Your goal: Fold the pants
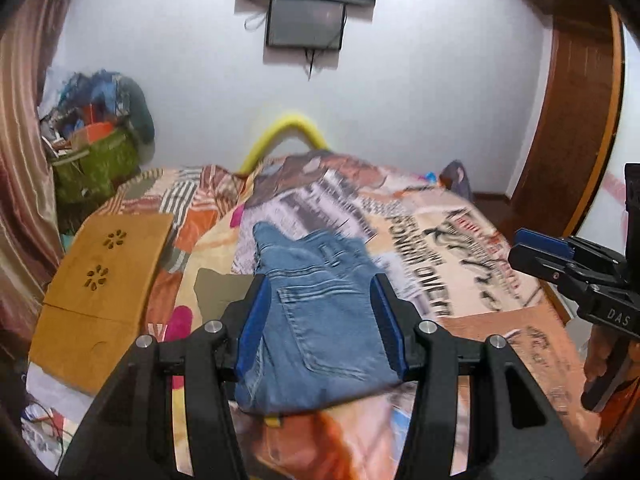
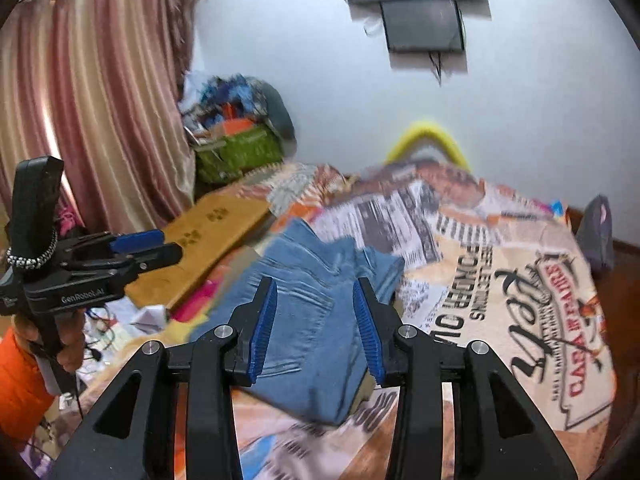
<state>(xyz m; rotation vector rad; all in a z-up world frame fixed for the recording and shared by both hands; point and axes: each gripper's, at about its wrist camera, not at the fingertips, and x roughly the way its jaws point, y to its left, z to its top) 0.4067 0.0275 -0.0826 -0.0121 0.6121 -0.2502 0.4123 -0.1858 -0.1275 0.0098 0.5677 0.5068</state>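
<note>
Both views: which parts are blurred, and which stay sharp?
Left wrist view: the jeans and bedsheet are smeared by motion, the left gripper is sharp. Right wrist view: same smear on the bed, the right gripper is crisp; fisheye bends the curtain.

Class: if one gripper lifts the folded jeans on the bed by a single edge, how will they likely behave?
The jeans are soft stacked denim, so they would probably sag and unfold. Layered thickness suggests some heft. The rumpled bedspread likely resists sliding.

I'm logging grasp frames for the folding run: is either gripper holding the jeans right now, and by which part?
Nothing is held. The left gripper and right gripper are both open above the folded jeans, which lie on the bedspread.
</note>
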